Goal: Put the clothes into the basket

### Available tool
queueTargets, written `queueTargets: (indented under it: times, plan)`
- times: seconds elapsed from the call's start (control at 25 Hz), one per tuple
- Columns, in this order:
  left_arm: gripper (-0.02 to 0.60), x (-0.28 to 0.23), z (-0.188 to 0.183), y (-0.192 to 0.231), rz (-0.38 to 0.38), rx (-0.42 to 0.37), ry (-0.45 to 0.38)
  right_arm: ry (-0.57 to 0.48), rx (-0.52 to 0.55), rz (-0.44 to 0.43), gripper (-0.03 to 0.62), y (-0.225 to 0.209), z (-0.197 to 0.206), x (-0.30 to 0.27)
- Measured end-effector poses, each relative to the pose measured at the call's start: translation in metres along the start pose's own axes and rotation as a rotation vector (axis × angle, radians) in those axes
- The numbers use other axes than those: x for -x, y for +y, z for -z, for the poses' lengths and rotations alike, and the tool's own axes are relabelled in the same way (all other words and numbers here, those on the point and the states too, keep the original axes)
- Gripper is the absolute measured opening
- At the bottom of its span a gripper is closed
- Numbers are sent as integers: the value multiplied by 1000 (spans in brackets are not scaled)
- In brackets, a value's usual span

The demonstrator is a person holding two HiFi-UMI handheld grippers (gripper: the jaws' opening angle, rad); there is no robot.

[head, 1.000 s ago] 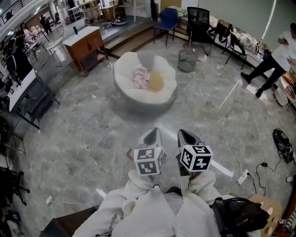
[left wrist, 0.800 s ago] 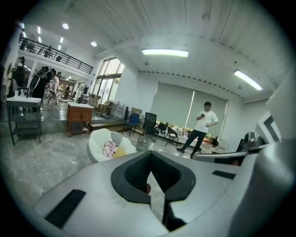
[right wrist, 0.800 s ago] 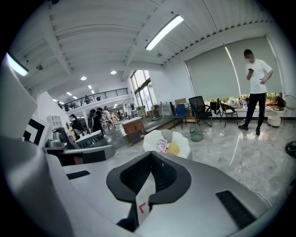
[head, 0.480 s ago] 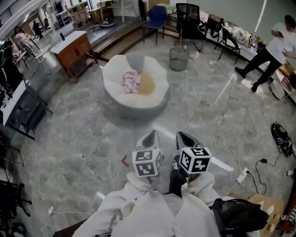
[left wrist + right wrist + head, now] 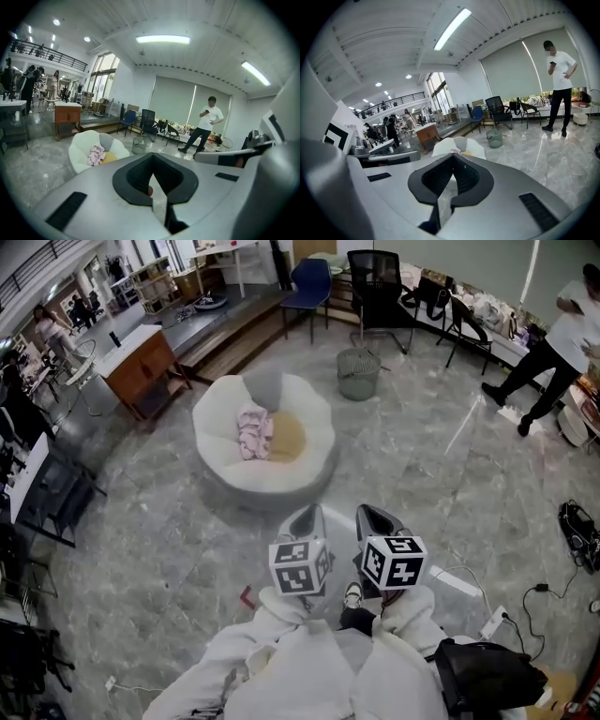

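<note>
My left gripper (image 5: 307,515) and right gripper (image 5: 377,514) are both clenched on nothing, side by side over the floor (image 5: 159,531). The pink and yellow clothes (image 5: 253,434) lie in the white chair (image 5: 217,465) ahead. The basket (image 5: 357,374) stands beyond it.

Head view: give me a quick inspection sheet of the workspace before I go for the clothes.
Surface: grey marble floor.
Job's things: pink clothes and a yellow piece lie in the white round seat; the mesh basket stands on the floor beyond it, apart.
Clutter: black bag on the floor at right.
Grippers: left gripper and right gripper, fingers together, nothing held.
Cables: power strip with leads, floor at right.
Surroundings: person at far right; office chair; wooden cabinet.
</note>
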State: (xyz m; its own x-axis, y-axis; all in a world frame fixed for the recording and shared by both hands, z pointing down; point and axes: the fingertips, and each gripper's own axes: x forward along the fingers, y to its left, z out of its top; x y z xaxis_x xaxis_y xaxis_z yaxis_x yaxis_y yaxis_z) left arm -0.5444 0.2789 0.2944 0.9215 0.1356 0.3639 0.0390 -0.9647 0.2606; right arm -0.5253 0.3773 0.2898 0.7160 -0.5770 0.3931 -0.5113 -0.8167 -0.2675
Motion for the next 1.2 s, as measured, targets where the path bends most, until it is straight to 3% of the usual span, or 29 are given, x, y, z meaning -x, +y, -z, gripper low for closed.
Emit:
queueTargets:
  times: [0.44, 0.92, 1.2]
  plan:
    - [-3, -127, -40, -49, 16, -11, 13, 31, 10, -6, 23, -100, -57, -66]
    - [-3, -233, -62, -24, 15, 25, 45, 85, 3, 26, 23, -157, -83, -151]
    - [-3, -335, -120, 9, 23, 21, 20, 94, 34, 30, 23, -185, -144, -250]
